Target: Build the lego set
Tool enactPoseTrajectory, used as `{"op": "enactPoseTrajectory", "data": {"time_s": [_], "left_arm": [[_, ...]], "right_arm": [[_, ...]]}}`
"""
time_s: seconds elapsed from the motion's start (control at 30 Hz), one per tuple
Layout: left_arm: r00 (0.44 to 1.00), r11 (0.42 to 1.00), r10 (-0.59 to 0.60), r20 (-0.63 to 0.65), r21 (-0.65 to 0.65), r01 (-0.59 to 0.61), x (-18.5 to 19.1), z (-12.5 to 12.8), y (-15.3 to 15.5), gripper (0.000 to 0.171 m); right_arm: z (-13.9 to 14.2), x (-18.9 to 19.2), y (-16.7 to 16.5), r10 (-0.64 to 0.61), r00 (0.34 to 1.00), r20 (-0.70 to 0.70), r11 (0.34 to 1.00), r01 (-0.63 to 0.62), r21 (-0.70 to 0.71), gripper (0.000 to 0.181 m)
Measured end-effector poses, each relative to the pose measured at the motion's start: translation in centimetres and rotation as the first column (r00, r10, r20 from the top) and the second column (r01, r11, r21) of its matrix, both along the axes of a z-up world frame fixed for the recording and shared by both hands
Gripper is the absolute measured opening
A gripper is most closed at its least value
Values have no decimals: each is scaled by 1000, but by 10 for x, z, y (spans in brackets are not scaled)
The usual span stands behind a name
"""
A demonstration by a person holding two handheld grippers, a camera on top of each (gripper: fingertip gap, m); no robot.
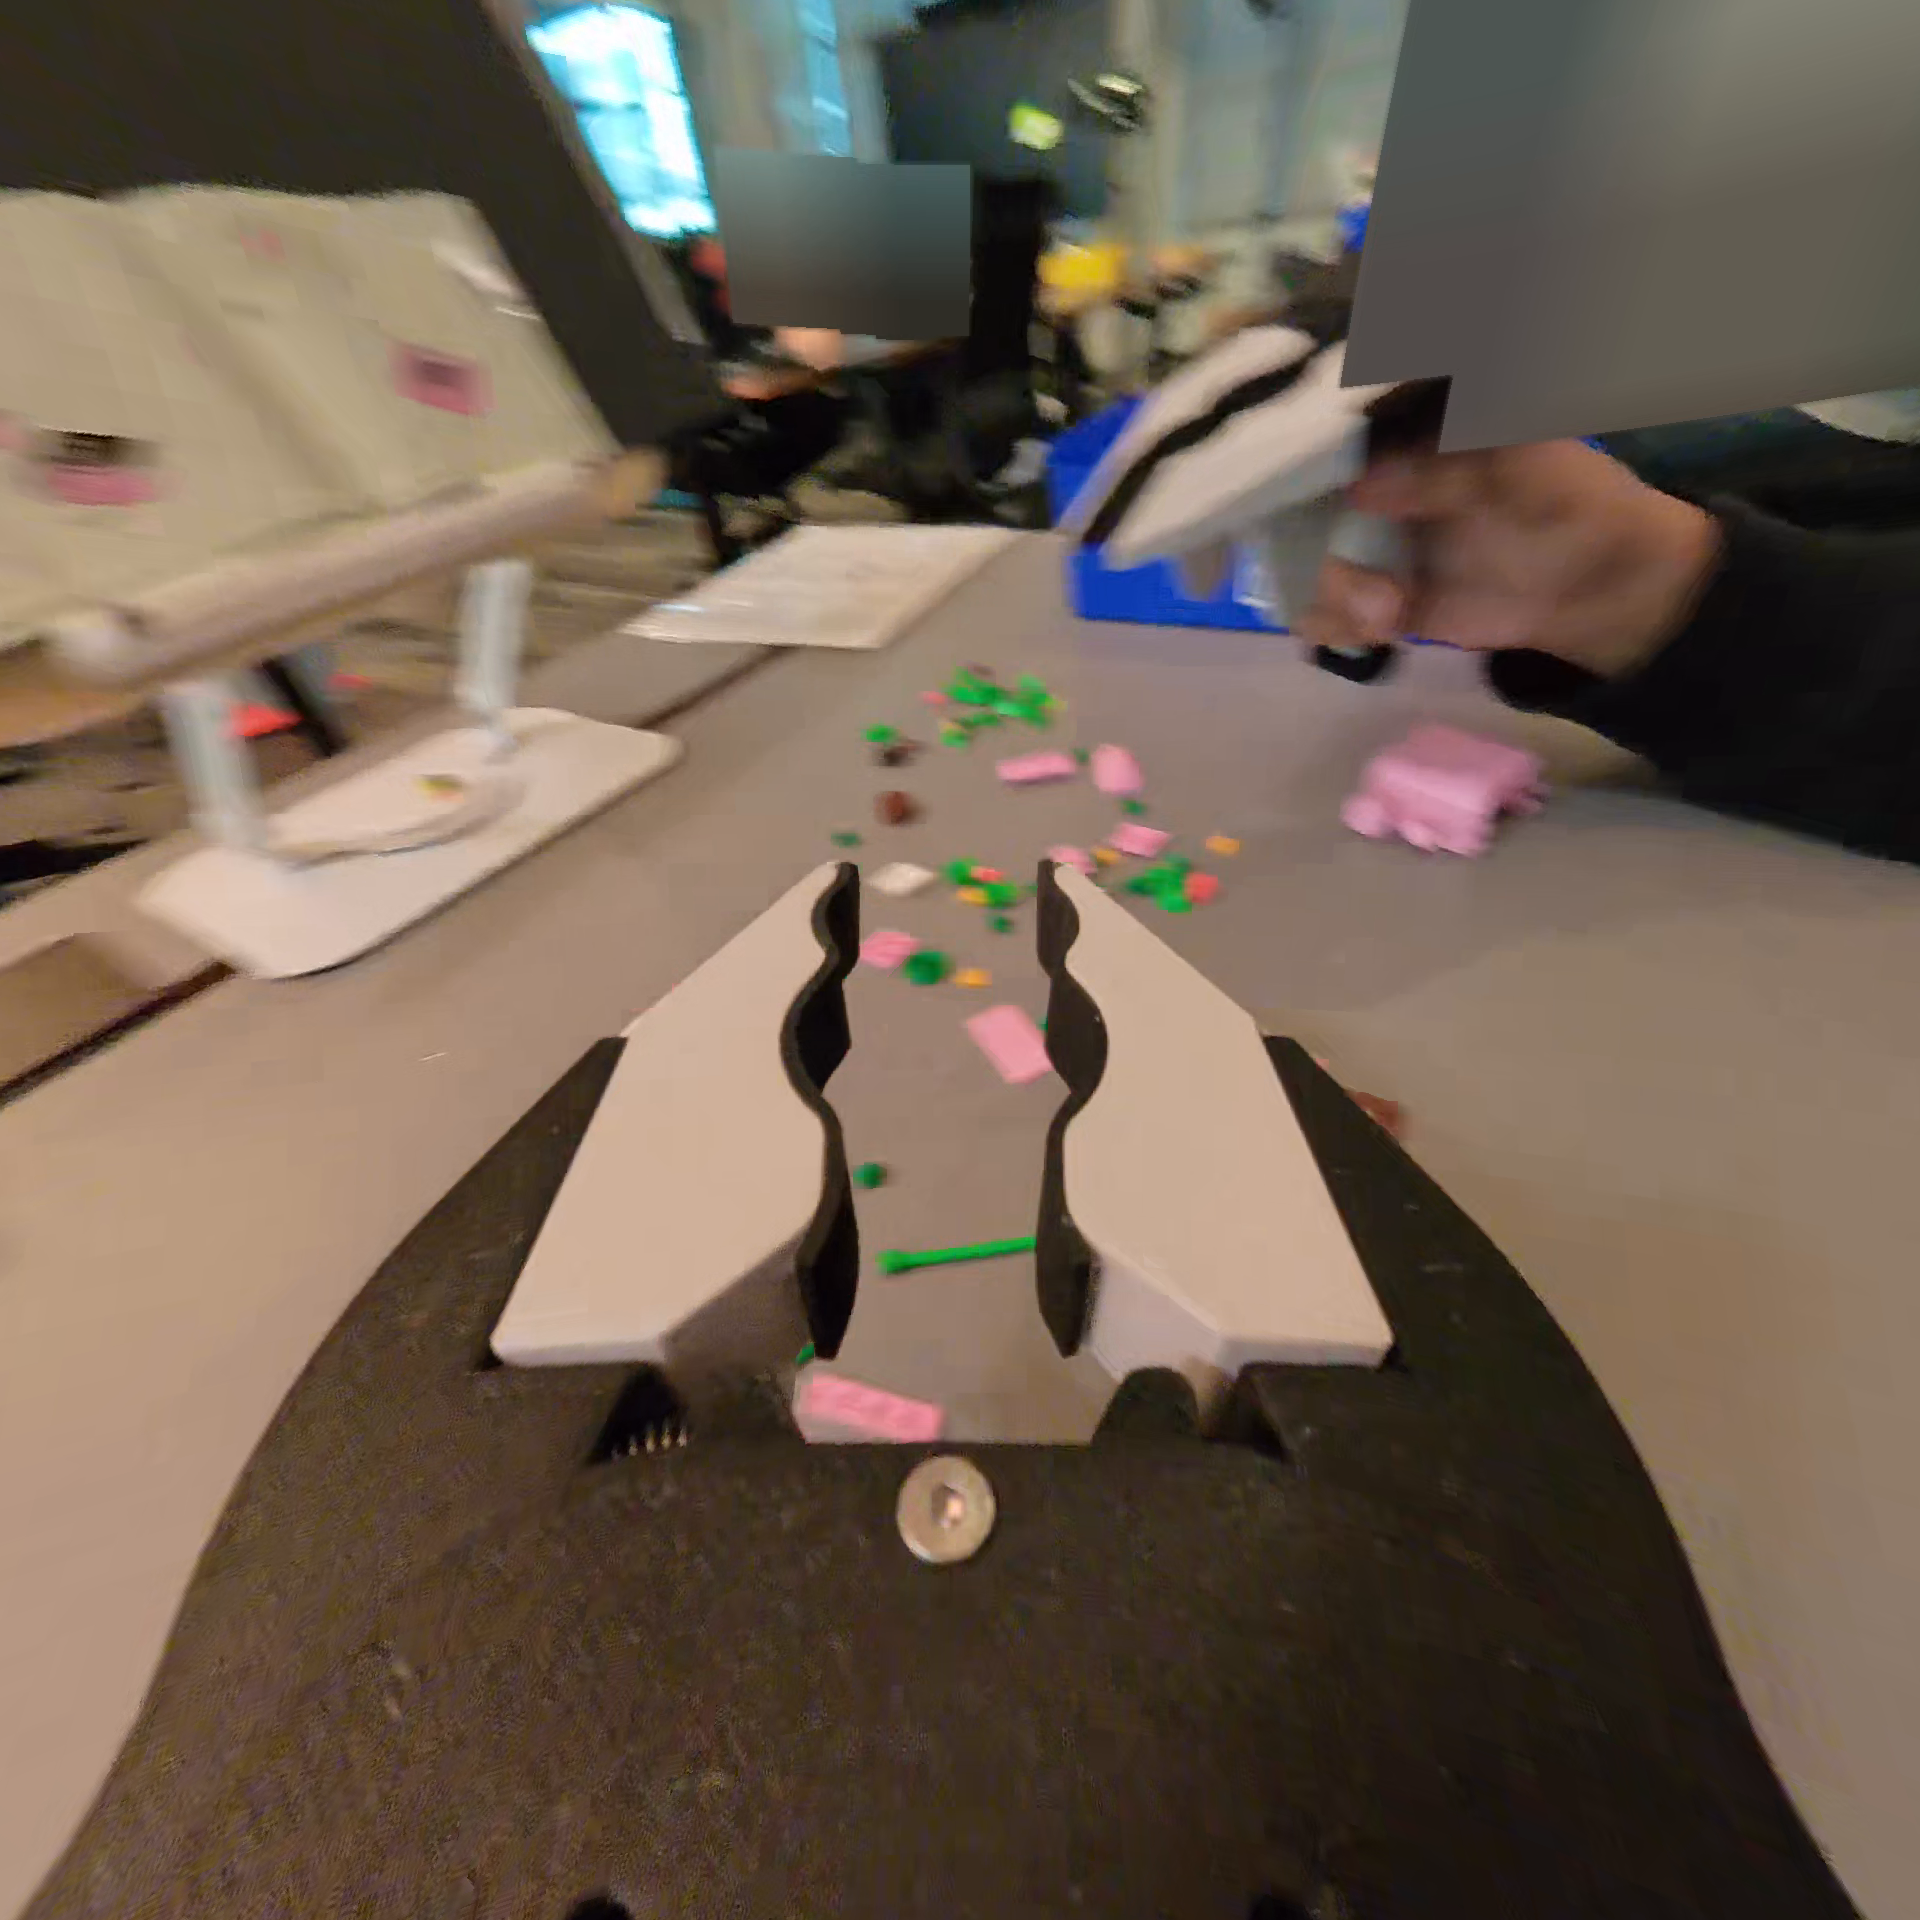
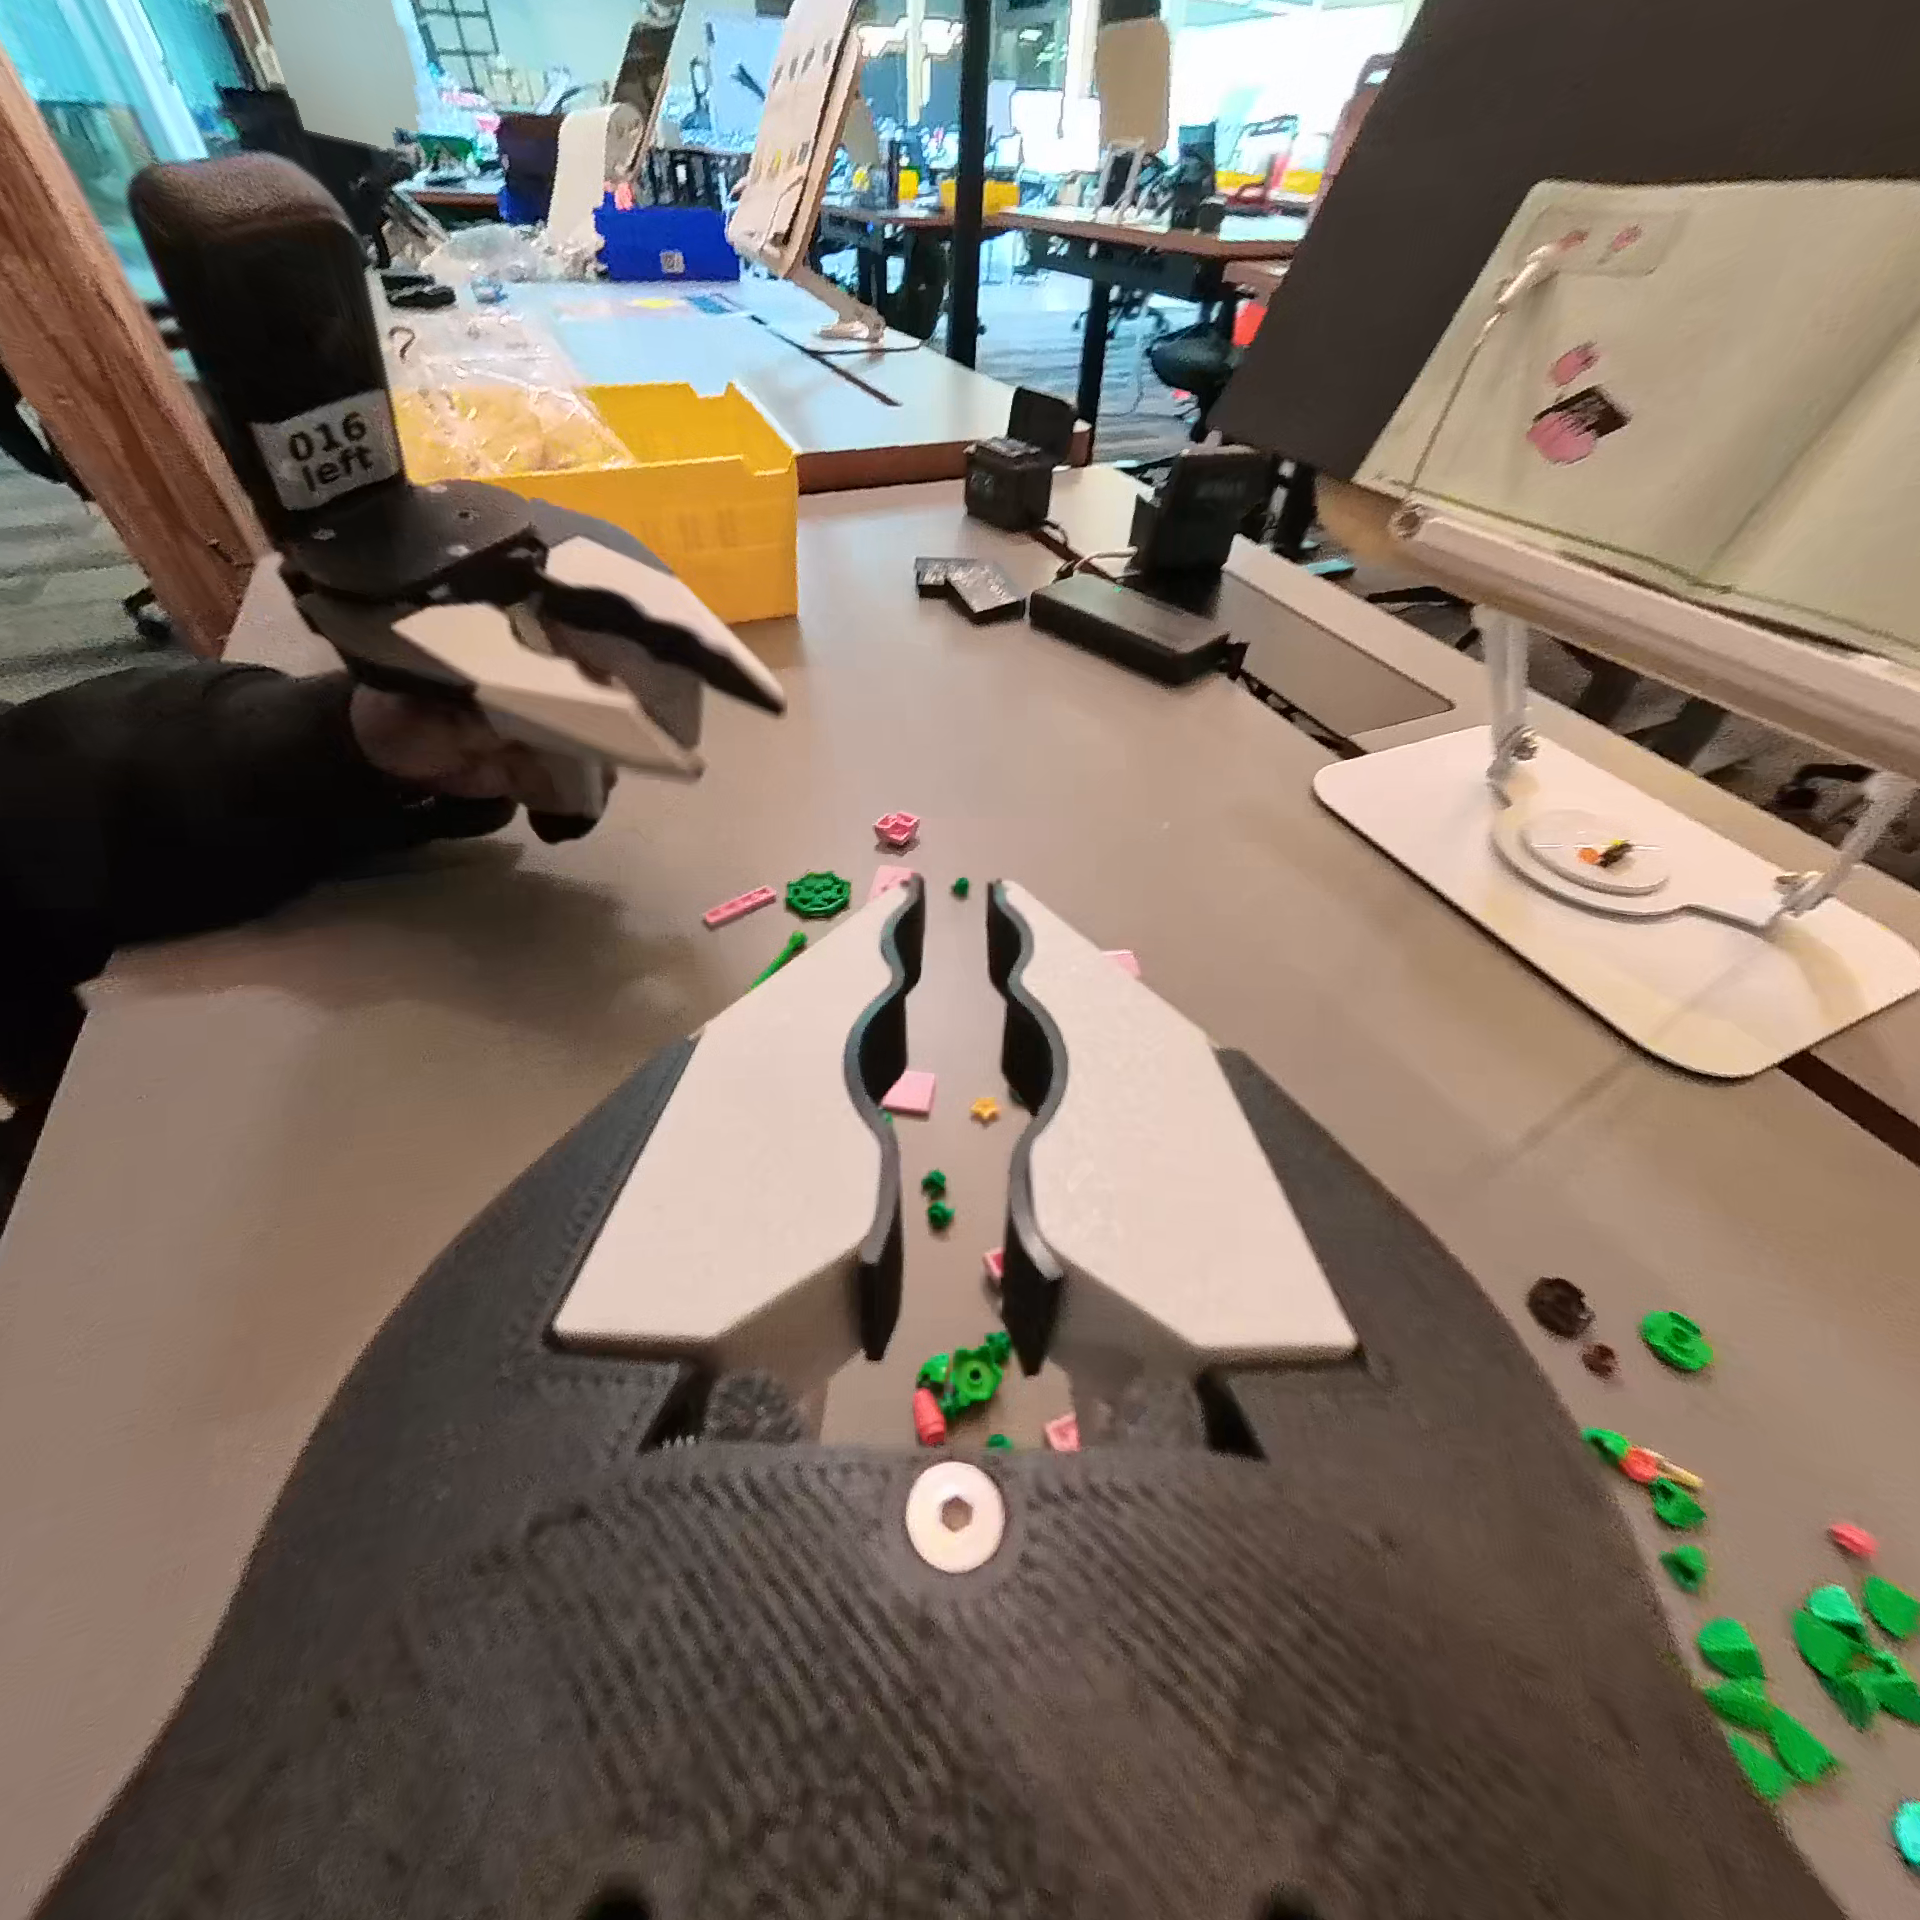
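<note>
Book stand (image 1: 416, 831): far left in the left wrist view, white base on the grey table (image 1: 1455, 1143); open instruction booklet (image 1: 260, 364) on it, blurred by motion, pages unreadable.
Left gripper (image 1: 948, 883): held low above the table, jaws apart with a wide gap, empty; loose lego pieces (image 1: 997, 894) seen between and beyond the fingers; a pink plate (image 1: 868, 1408) partly hidden by the gripper body.
Green stem piece (image 1: 956, 1252): lying flat in the gap, its right end hidden by the right finger.
Pink lego assembly (image 1: 1444, 800): on the table at right, near a dark sleeve (image 1: 1766, 675); detail blurred.
Right gripper (image 2: 954, 888): over the table, jaws narrowly apart, holding nothing; small green pieces (image 2: 966, 1377) and a pink tile (image 2: 910, 1093) visible in the gap, others partly covered by its fingers.
Green leaf pieces (image 2: 1808, 1683): heaped at lower right, cut off by the frame edge.
</note>
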State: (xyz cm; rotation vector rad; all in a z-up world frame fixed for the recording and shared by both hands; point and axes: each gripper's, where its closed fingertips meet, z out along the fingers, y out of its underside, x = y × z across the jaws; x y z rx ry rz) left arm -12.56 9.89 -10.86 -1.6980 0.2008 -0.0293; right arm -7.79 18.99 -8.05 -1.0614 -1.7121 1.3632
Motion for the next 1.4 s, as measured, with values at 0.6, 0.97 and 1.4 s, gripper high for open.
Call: {"op": "enactPoseTrajectory", "data": {"time_s": [0.6,0.97,1.4], "left_arm": [[922,903,378,-82,-189,-387,-89,-42,-11,21],[954,925,300,11,-249,-288,-67,-51,-3,9],[967,937,248,-56,-241,-254,-52,-53,2,10]], "right_arm": [[-1,-5,49,-135,991,-14,978,131,-160,10],[5,3,83,-253,967,-34,963,248,-106,14],[-7,-1,84,-248,969,4,963,247,-108,15]]}}
